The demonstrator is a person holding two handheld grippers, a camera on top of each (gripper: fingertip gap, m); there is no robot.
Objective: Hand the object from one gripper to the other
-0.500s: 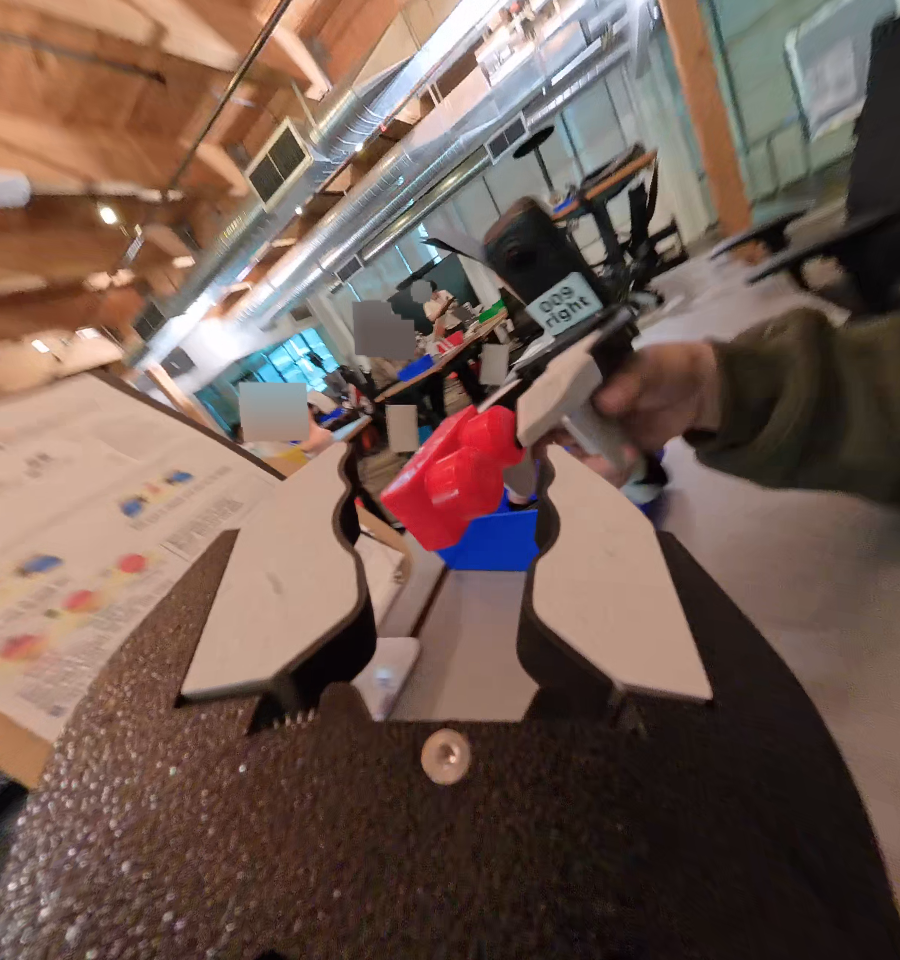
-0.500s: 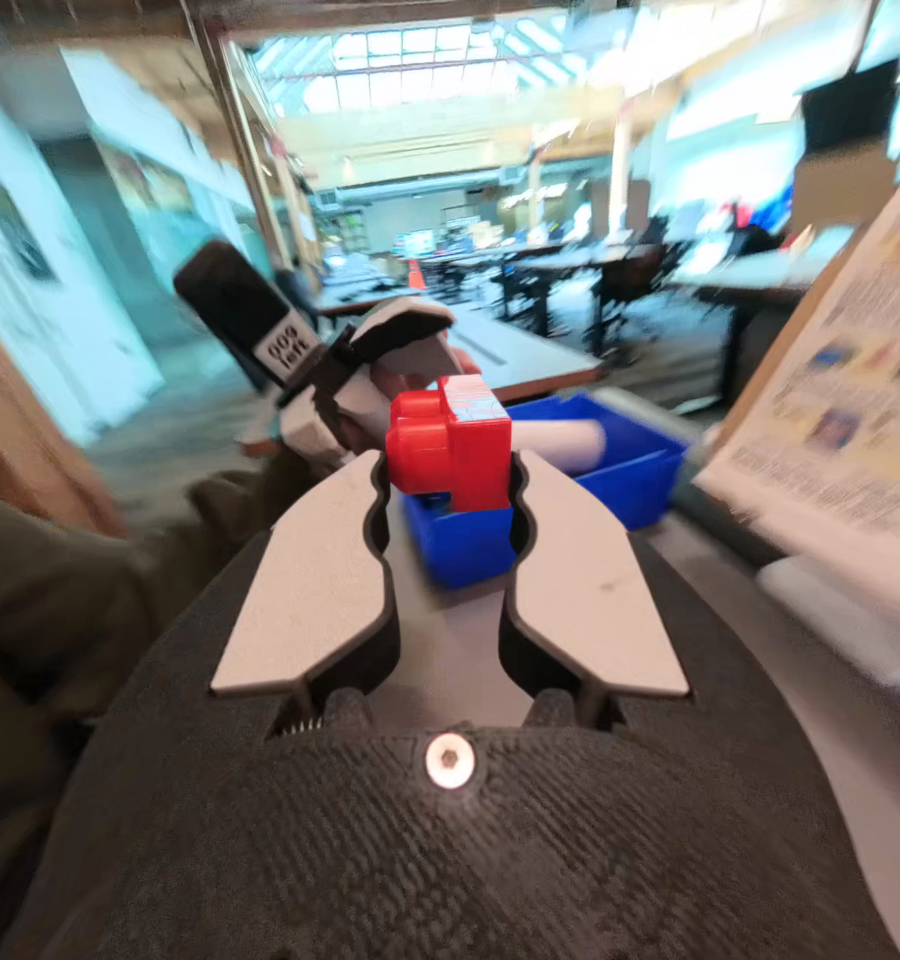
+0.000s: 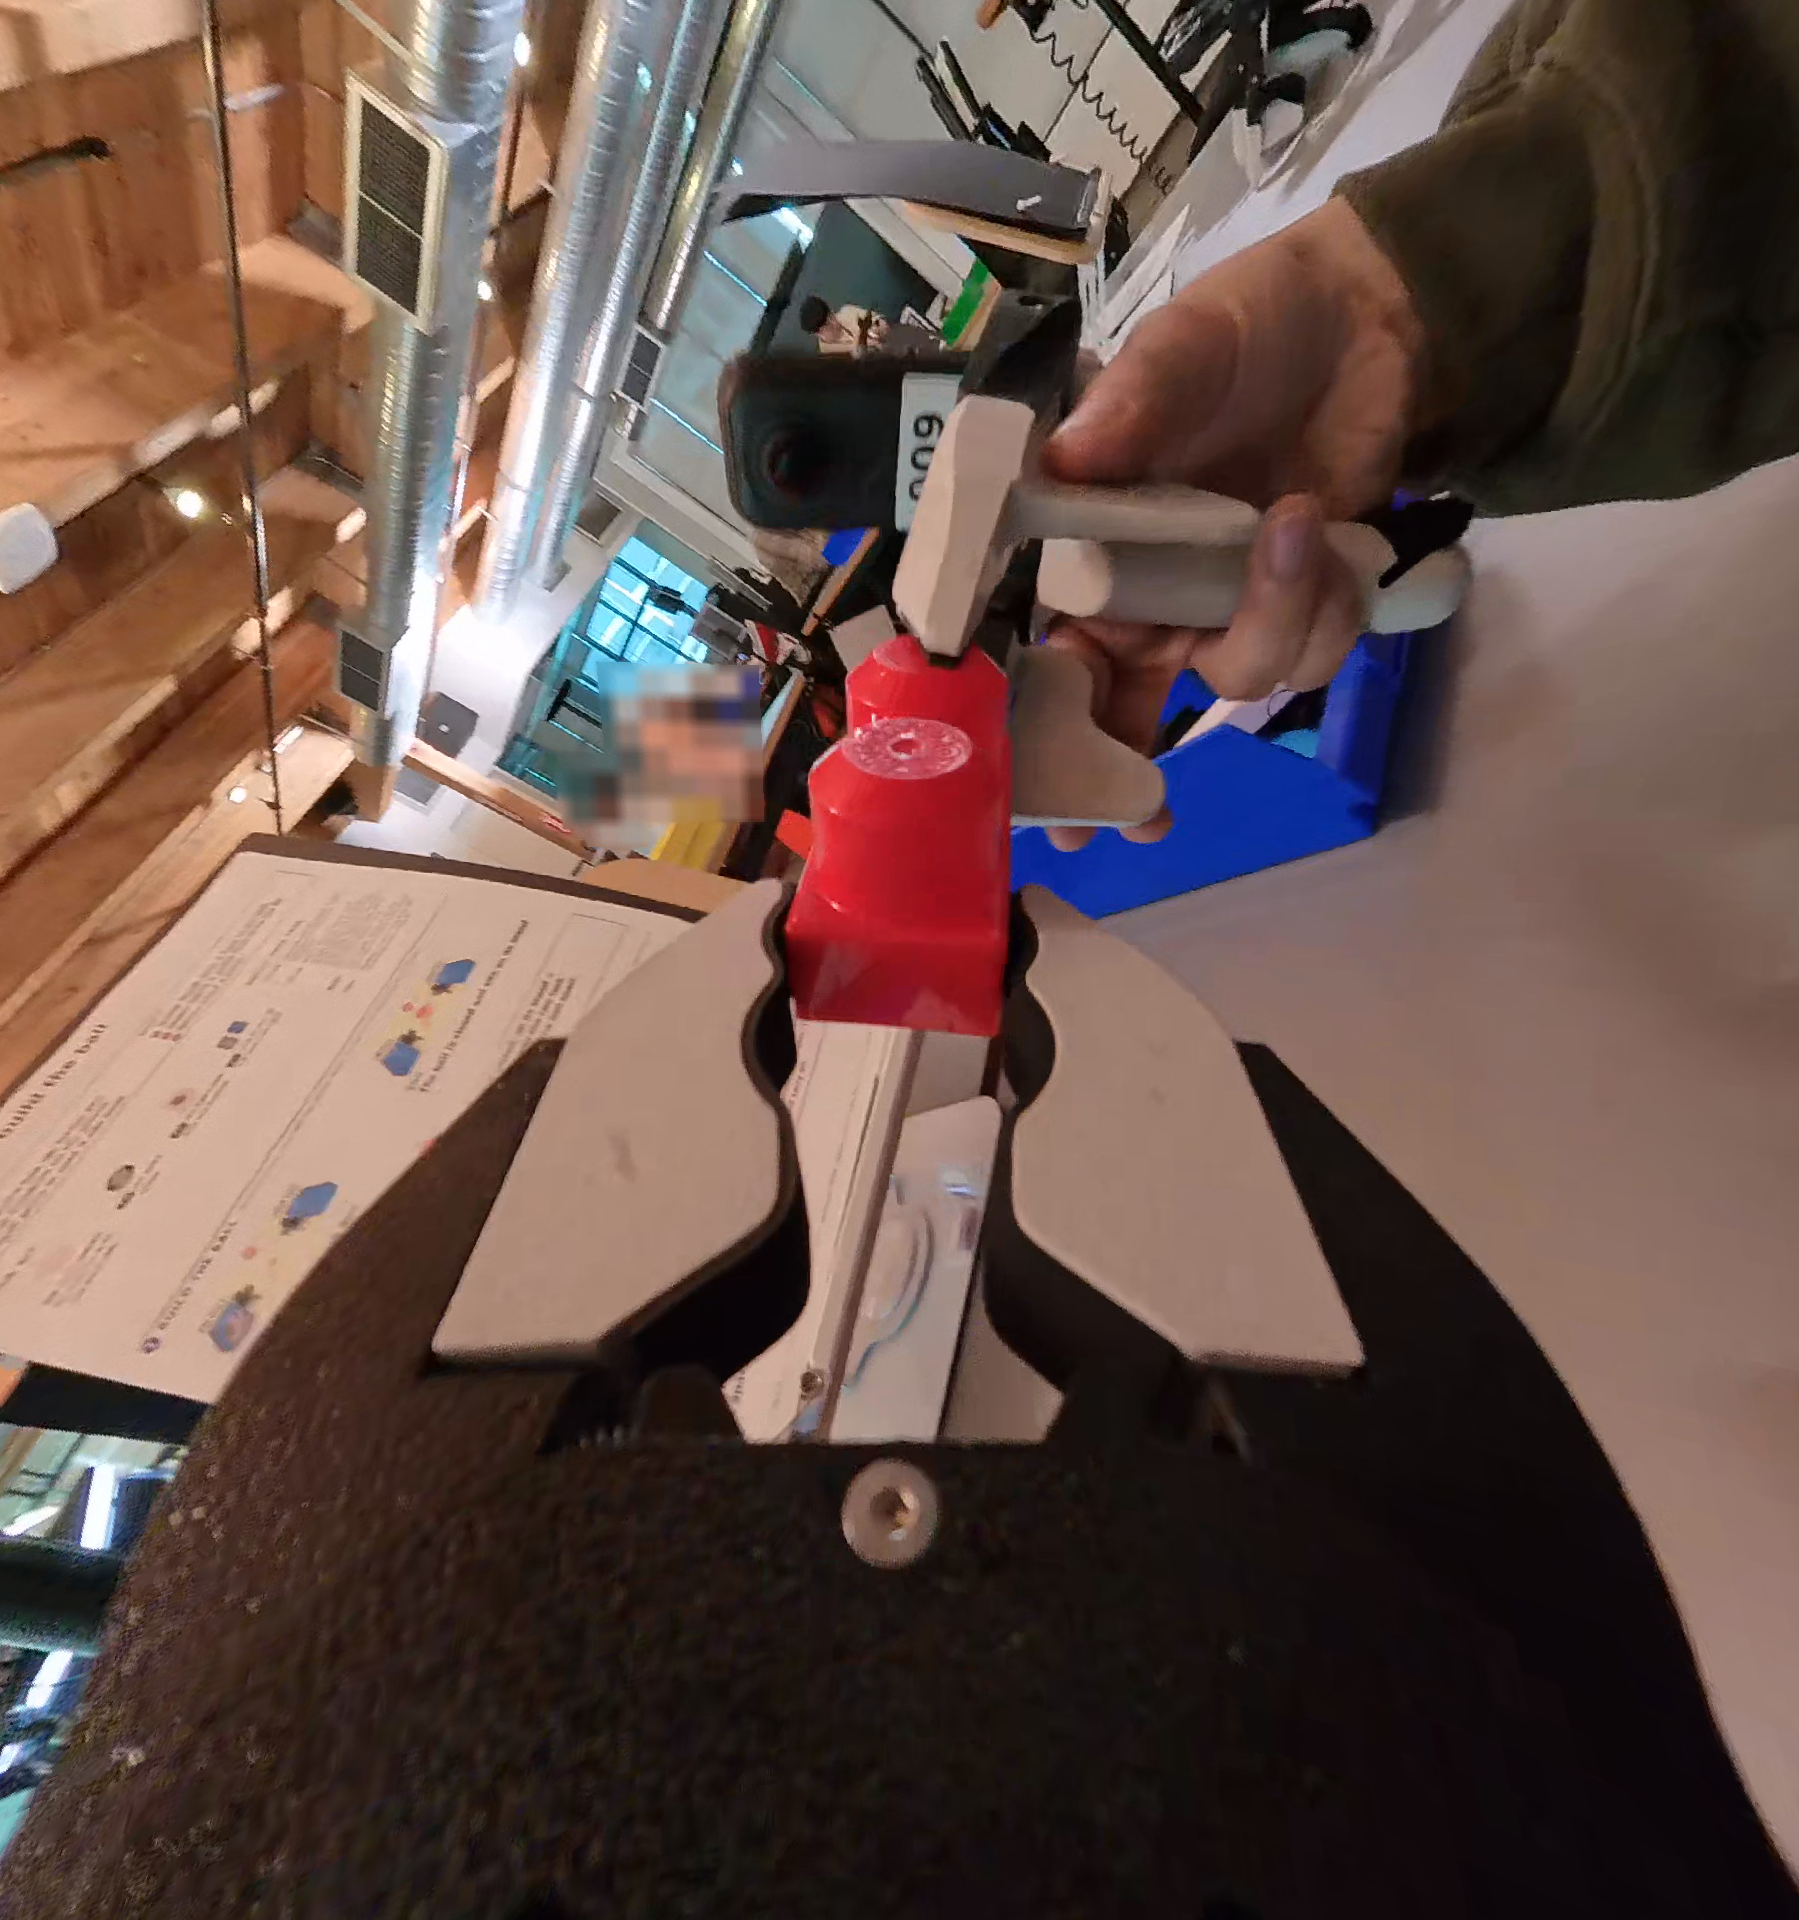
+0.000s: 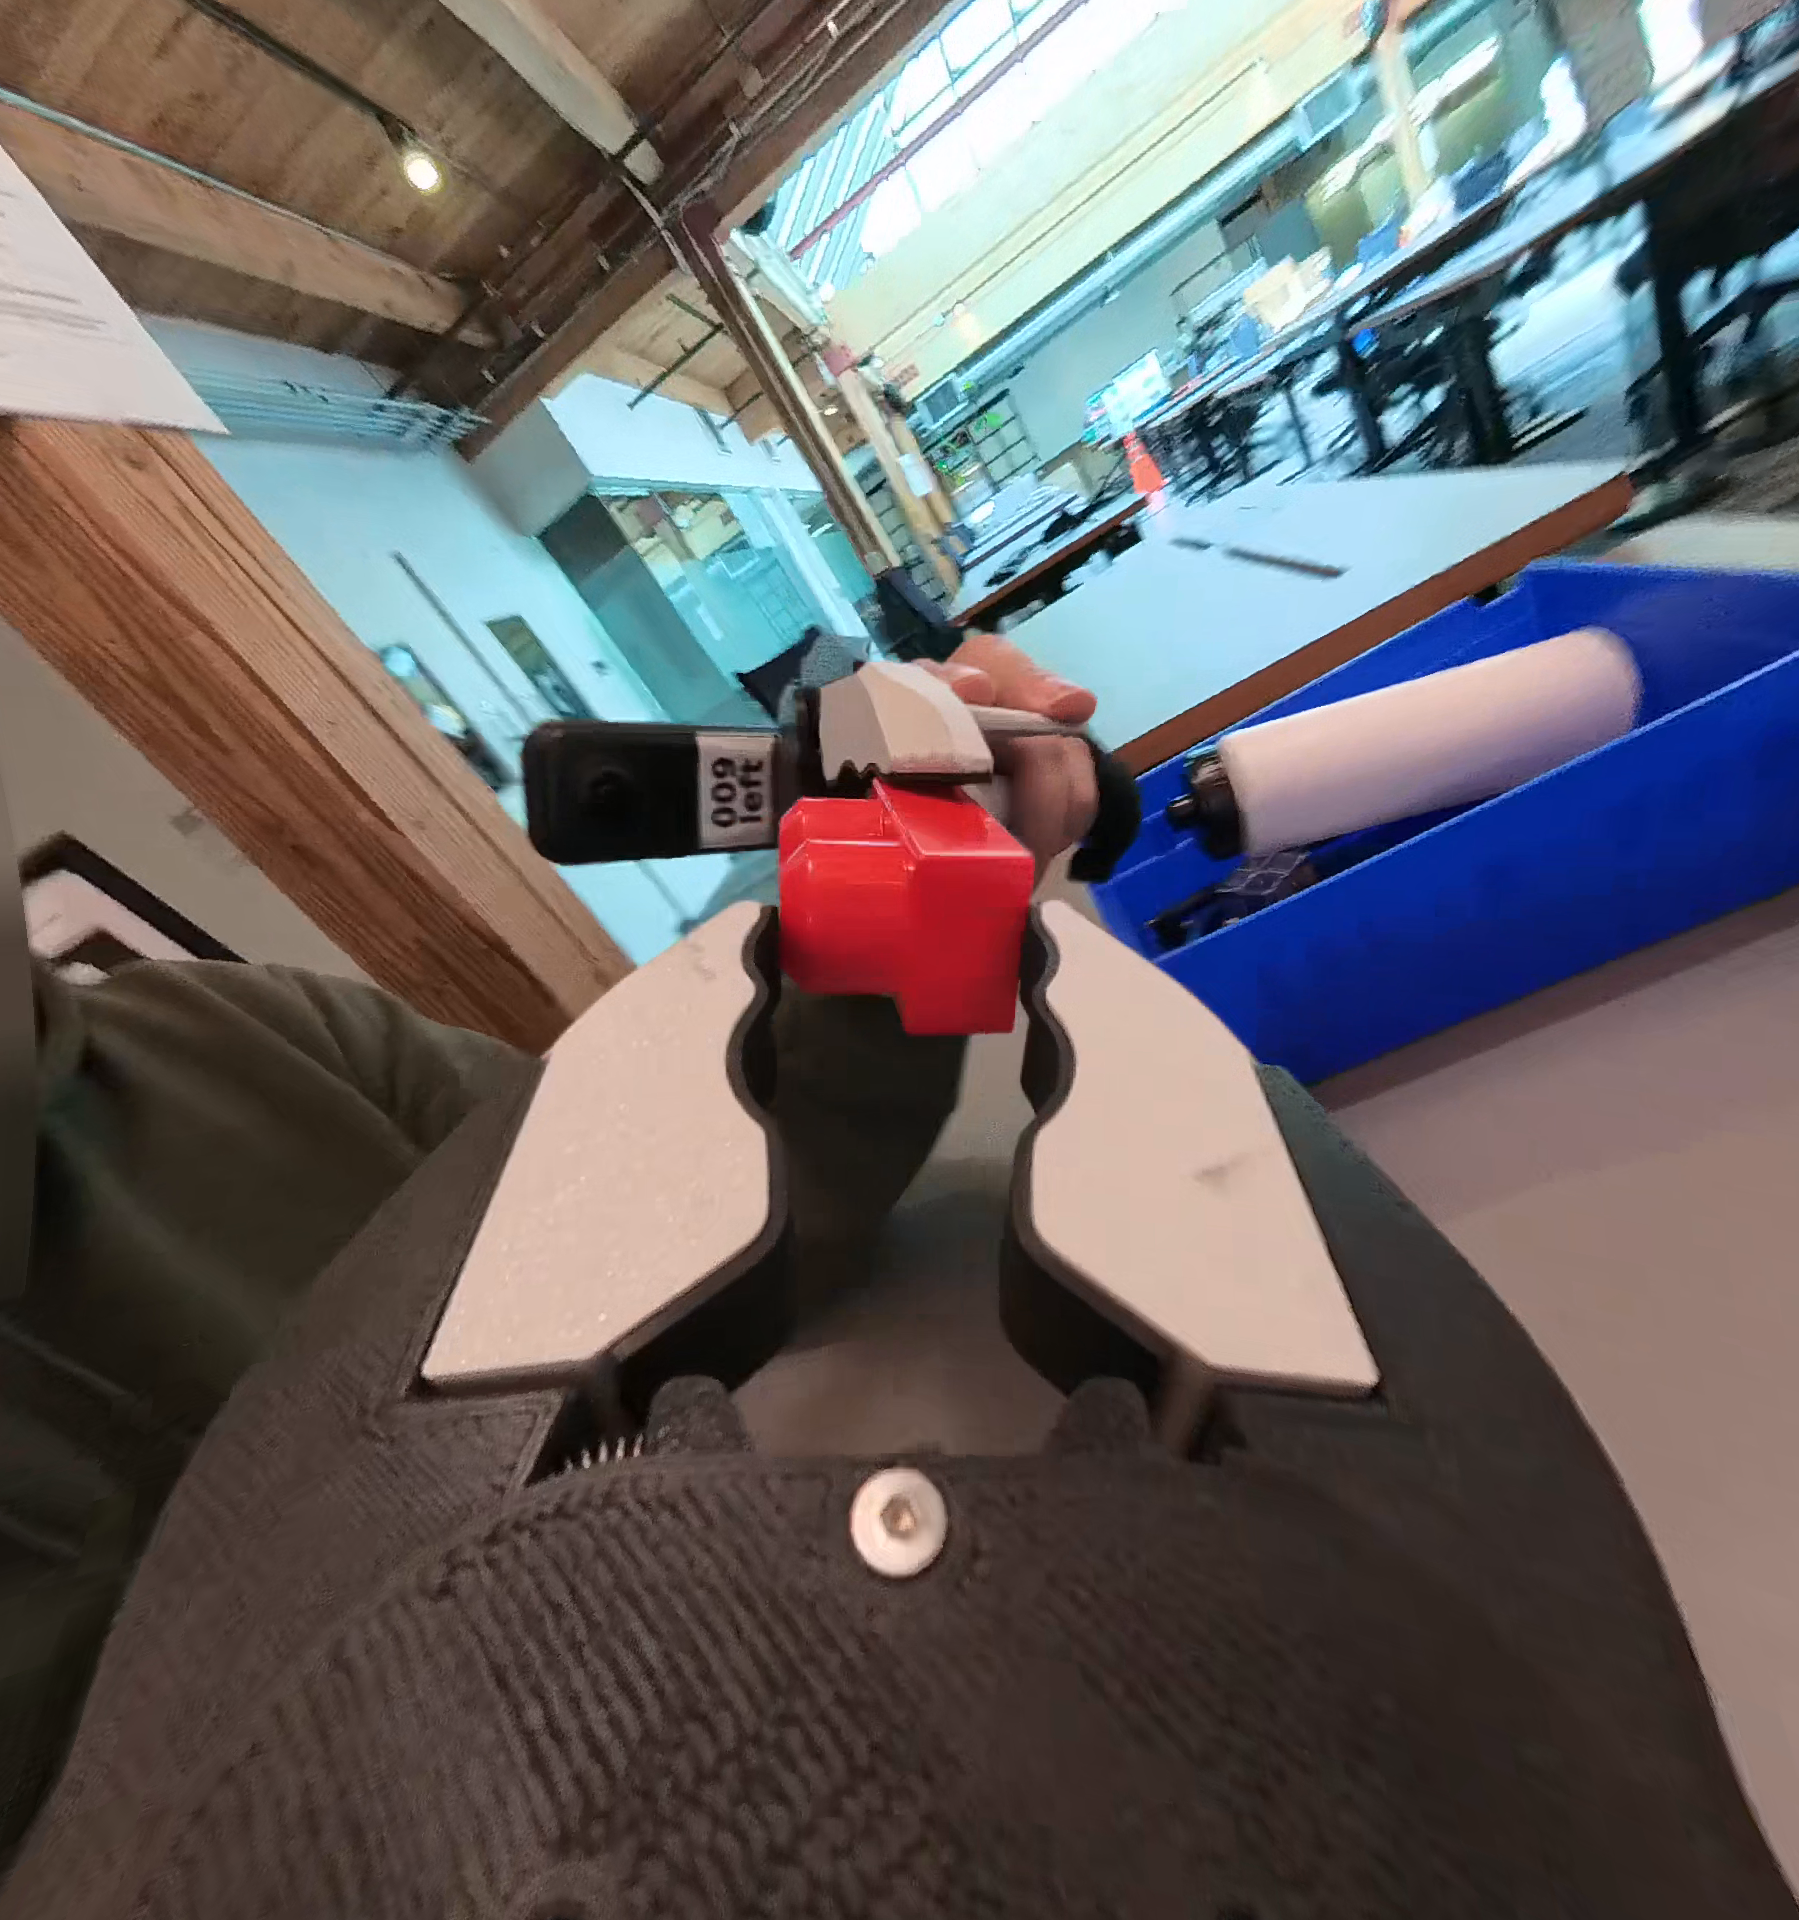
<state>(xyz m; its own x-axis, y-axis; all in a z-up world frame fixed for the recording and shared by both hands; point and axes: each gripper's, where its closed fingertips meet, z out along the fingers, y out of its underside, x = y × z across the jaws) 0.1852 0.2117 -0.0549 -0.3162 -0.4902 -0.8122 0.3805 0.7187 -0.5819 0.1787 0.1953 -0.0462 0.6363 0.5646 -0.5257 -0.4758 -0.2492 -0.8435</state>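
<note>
From the left wrist view, a blue plastic bin (image 3: 1238, 821) sits on the pale grey tabletop (image 3: 1497, 1039) at the far right; its contents are hidden from here. The left gripper (image 3: 900, 961) has its two grey fingers pressed against the square base of a glossy red plastic block with two round studs (image 3: 900, 831), gripping it. At the far end of that block the right gripper (image 3: 999, 686), held by a hand (image 3: 1259, 436) in an olive sleeve, touches it with its upper finger on the far stud; whether it clamps I cannot tell here.

From the right wrist view, the blue plastic bin (image 4: 1560, 935) lies on the right, holding a white cylinder with a dark end cap (image 4: 1414, 758) and some small dark bits. The right gripper (image 4: 895, 956) is closed on the red block (image 4: 905, 914), its fingertips against both sides. Beyond, the left gripper (image 4: 916, 758) bites the block's far edge from above.
</note>
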